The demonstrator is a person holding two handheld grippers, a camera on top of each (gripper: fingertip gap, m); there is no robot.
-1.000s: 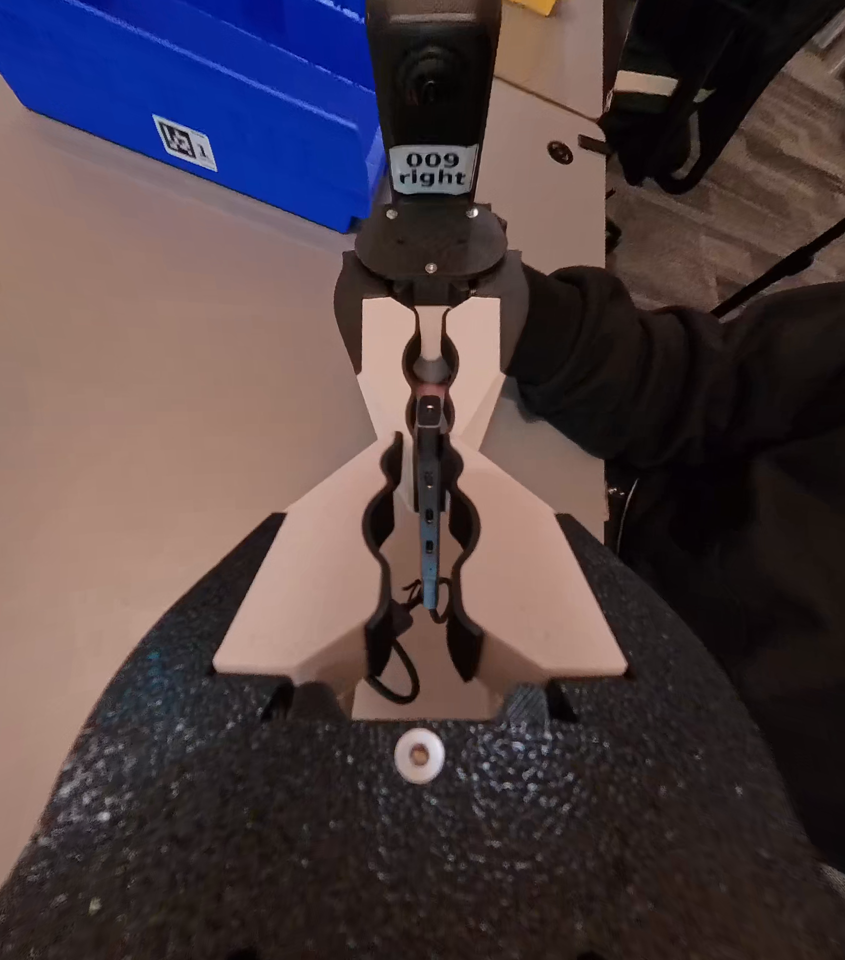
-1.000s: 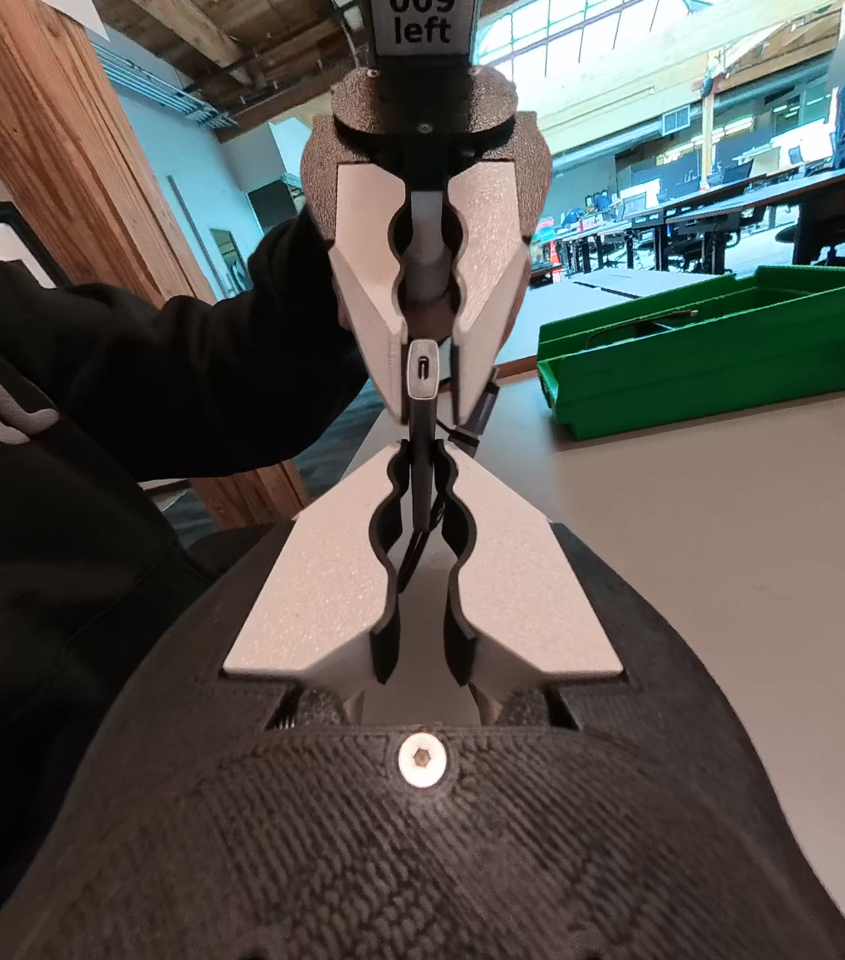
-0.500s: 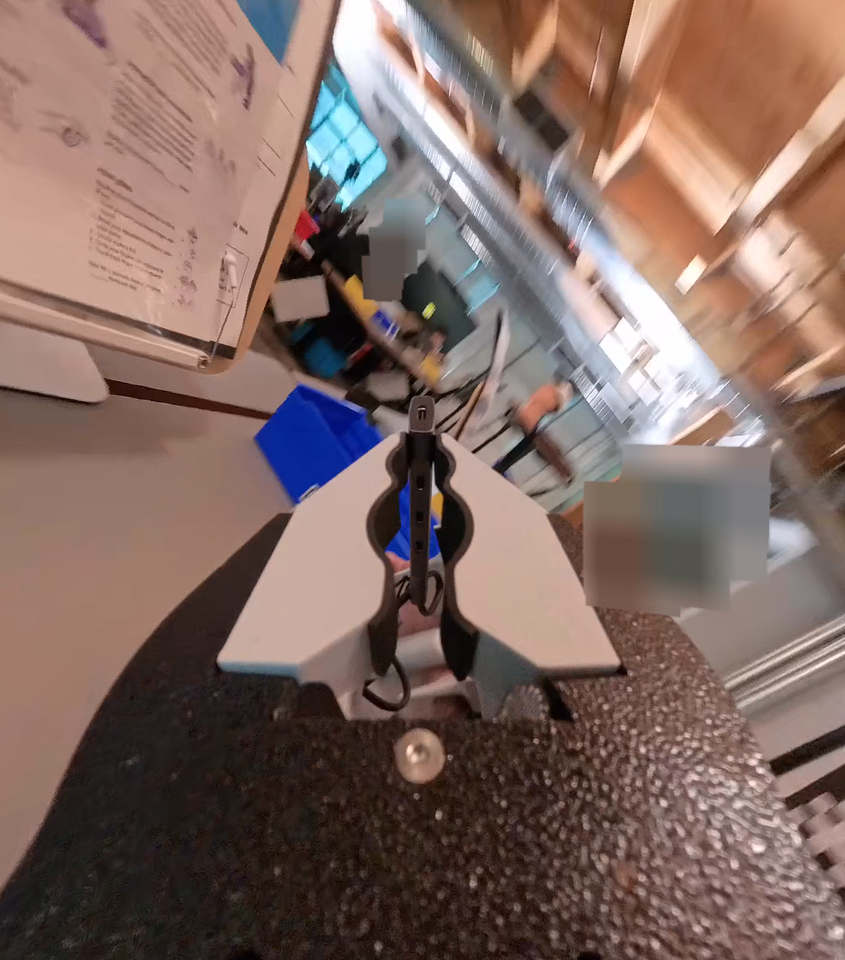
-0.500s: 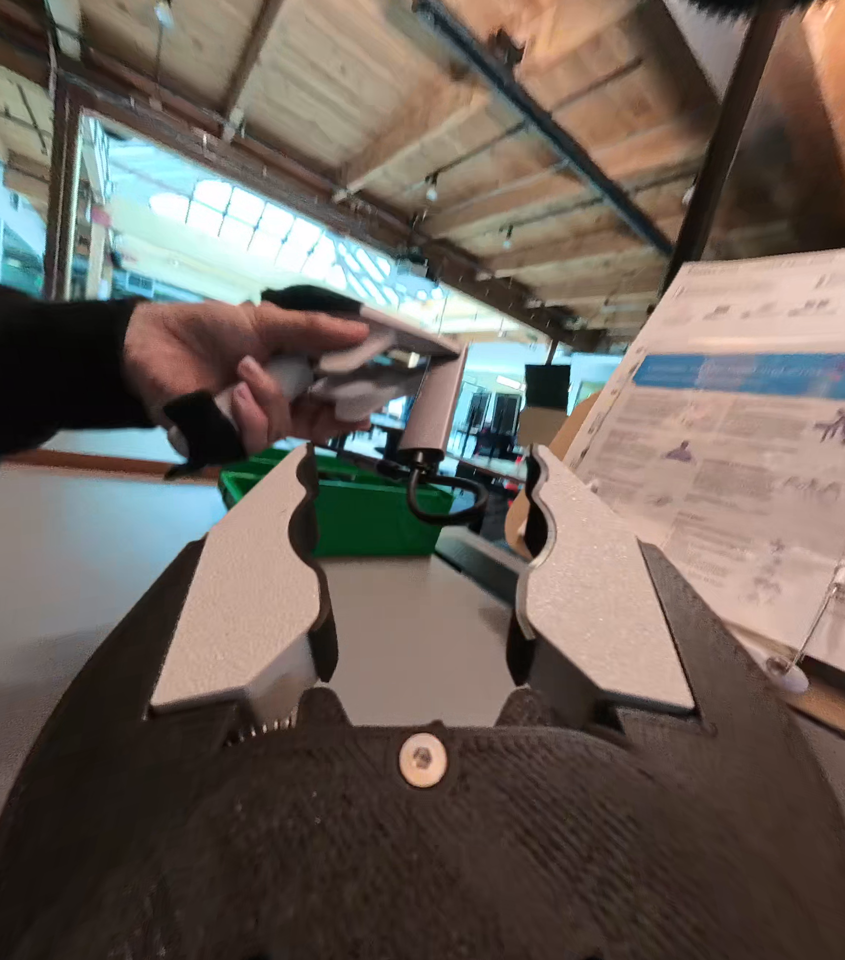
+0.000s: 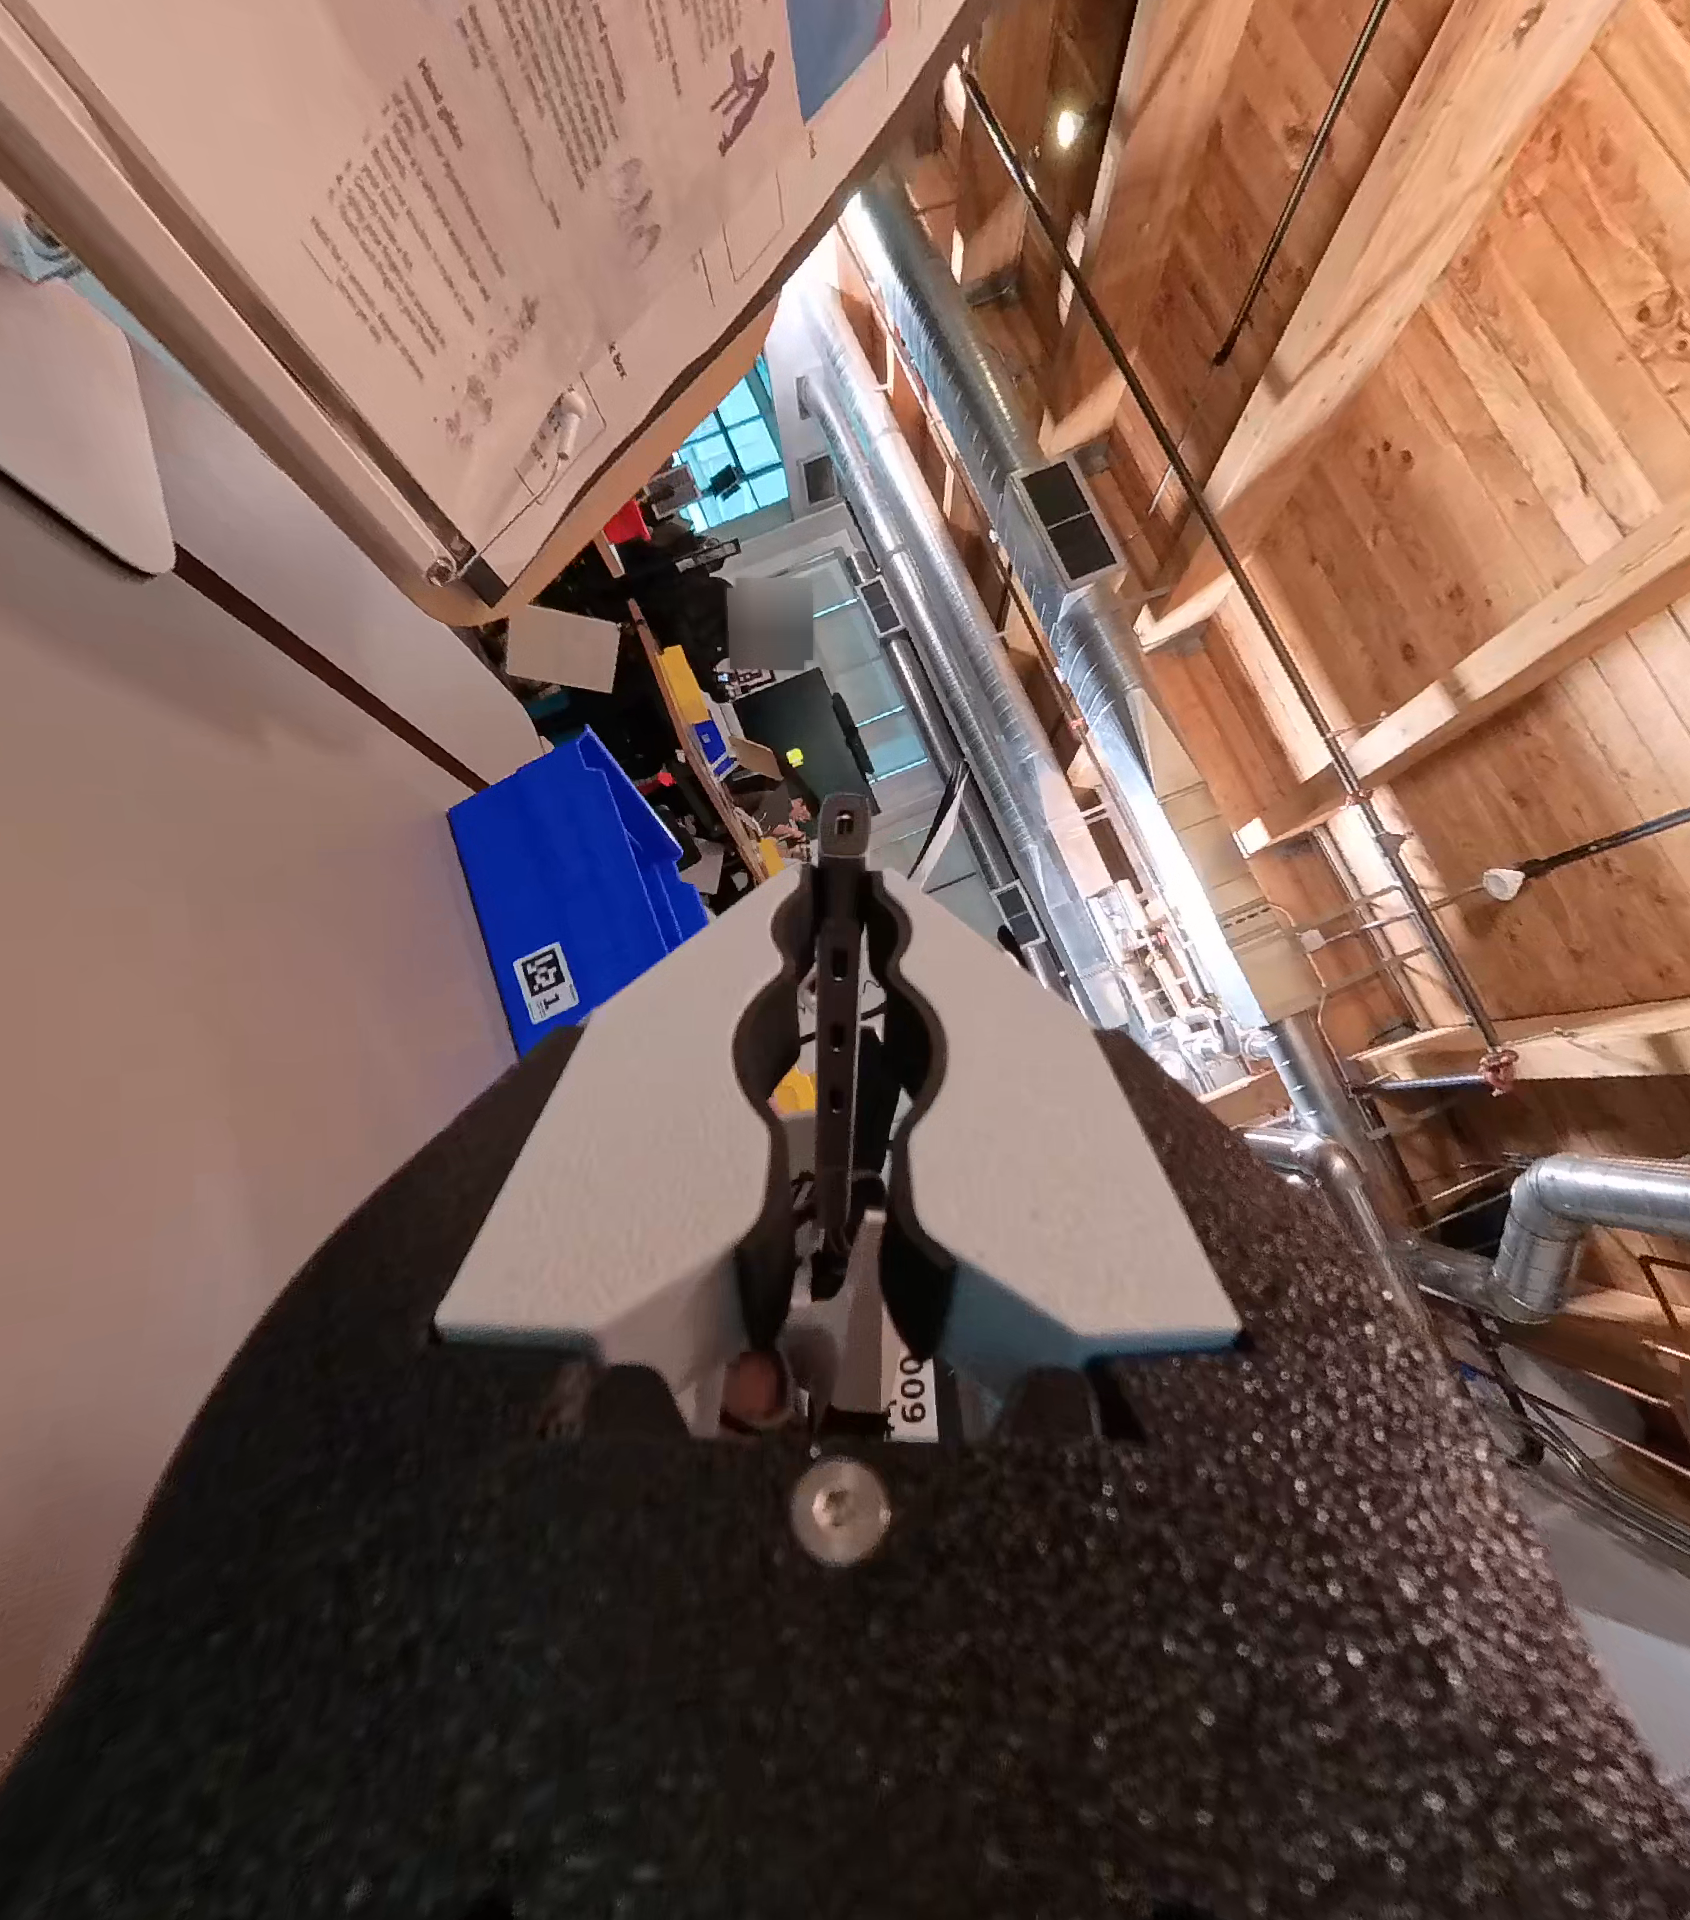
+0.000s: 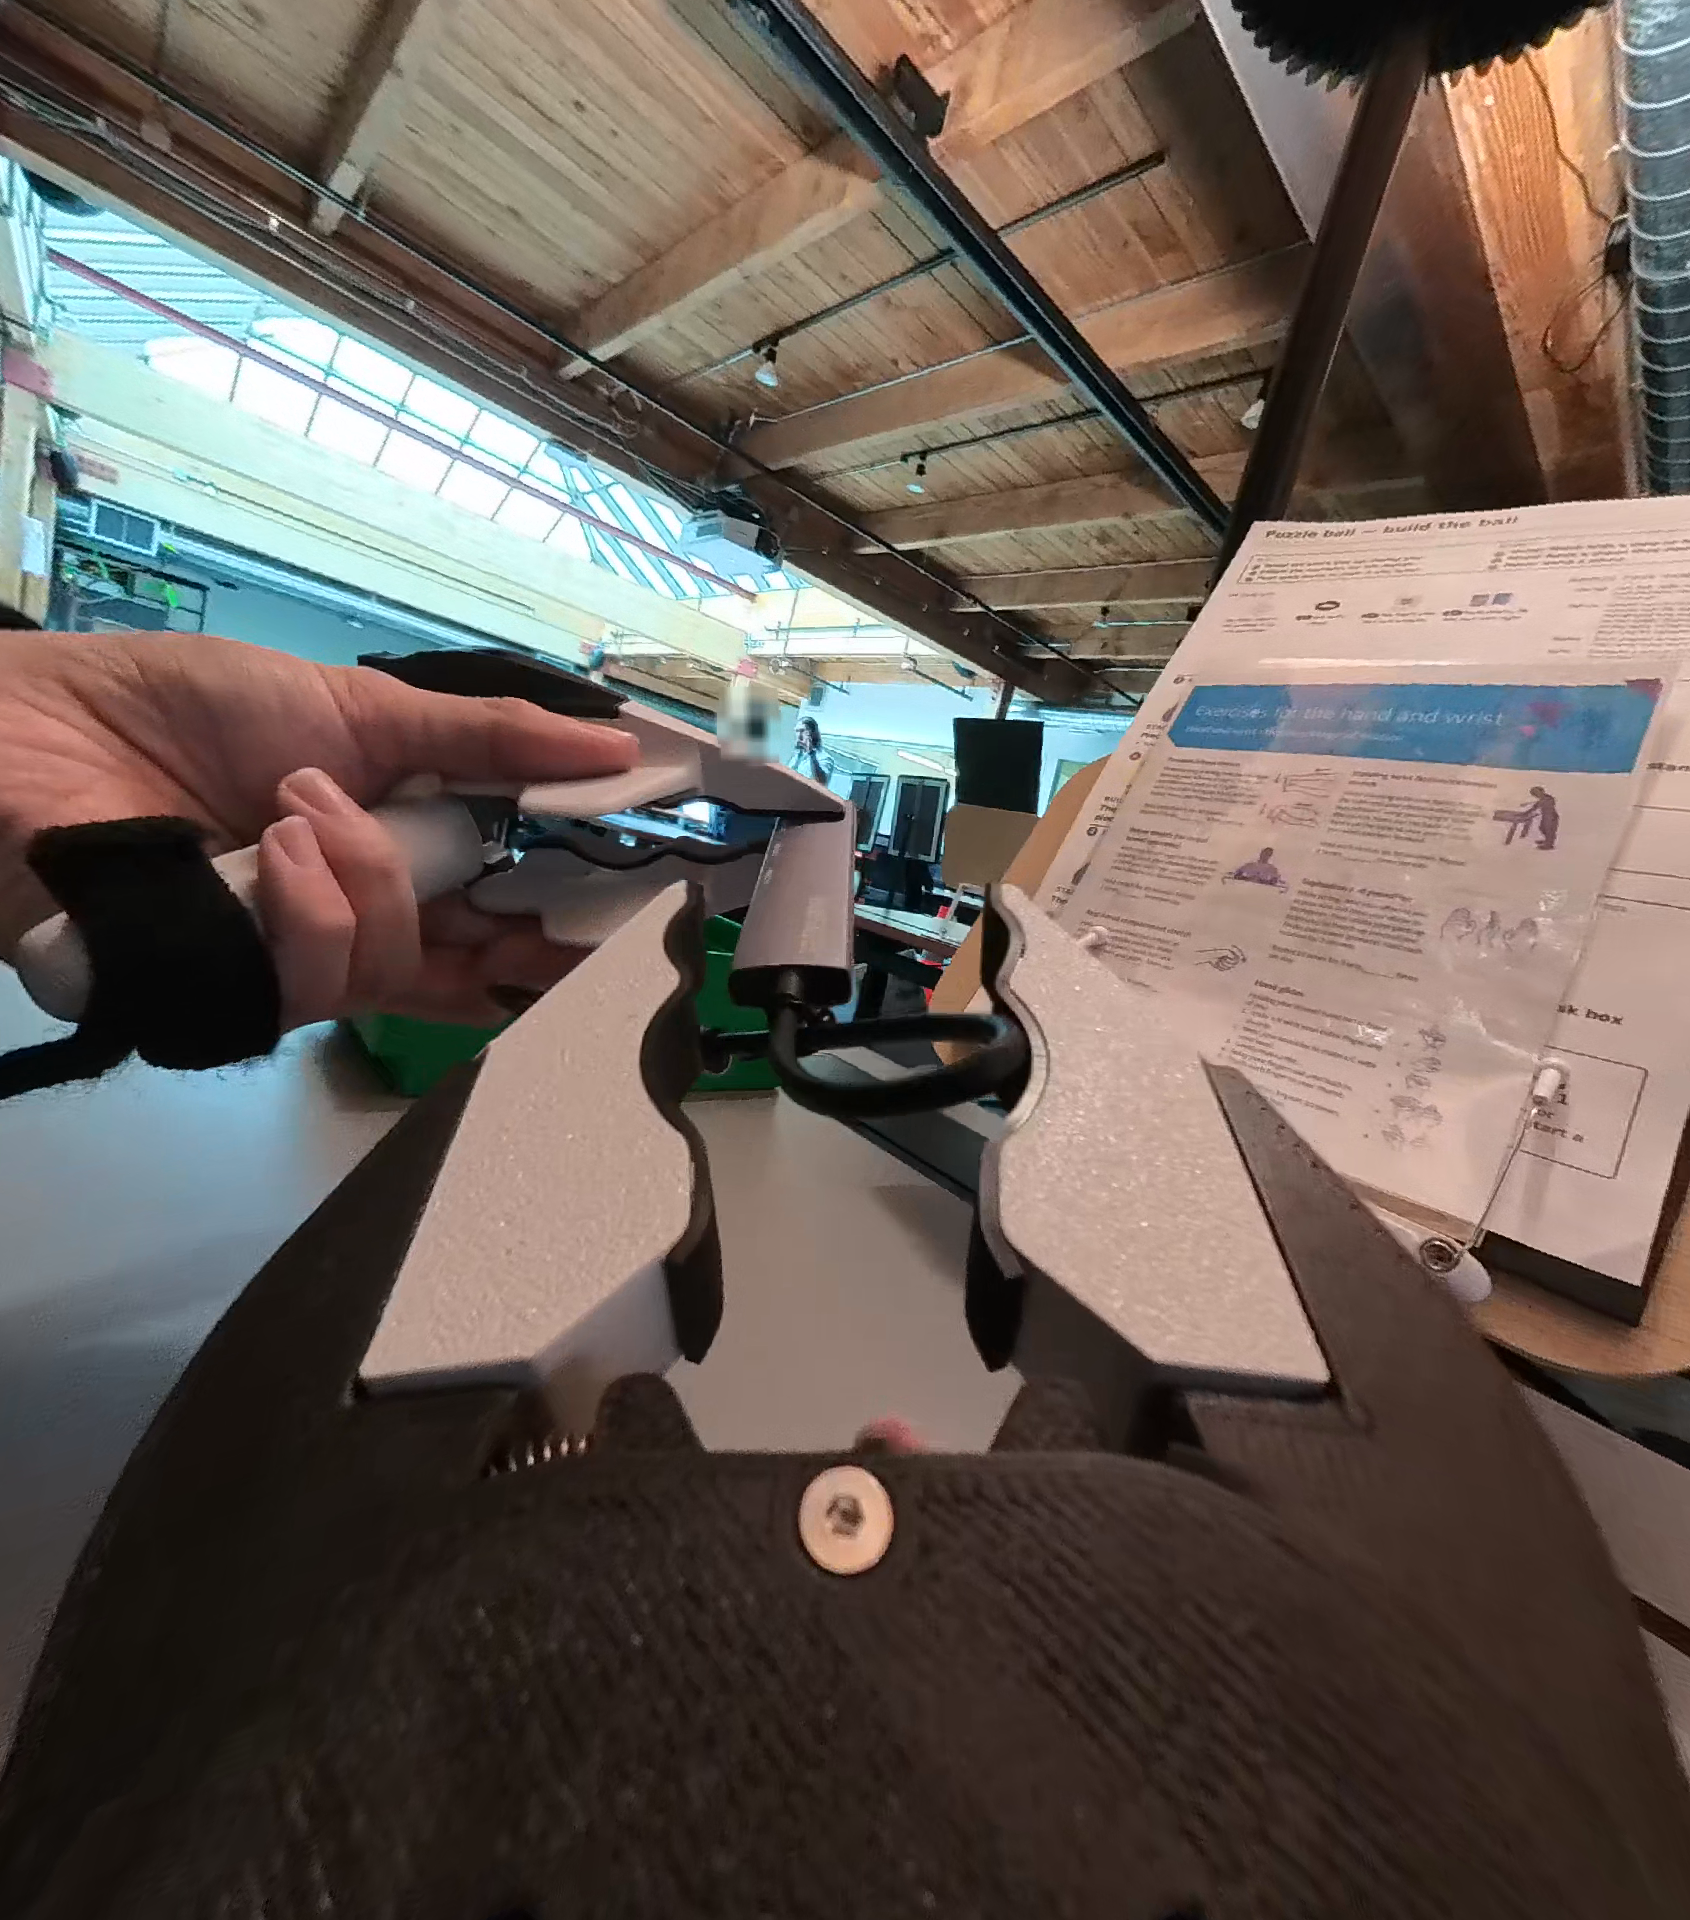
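R tool [image 6: 836, 935] let go; L tool [image 5: 839, 904] keeps hub [image 5: 836, 997].

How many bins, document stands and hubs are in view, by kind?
Blue bin: 1
Green bin: 1
Document stand with printed sheets: 1
Grey USB hub with short black cable, clamped in the left hand-held gripper: 1
Total: 4
The right hand-held gripper is open and holds nothing.

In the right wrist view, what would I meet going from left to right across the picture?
A person's hand → the left gripper it grips → the grey adapter with a black cable loop, clamped in that gripper → the printed sheets on a stand.
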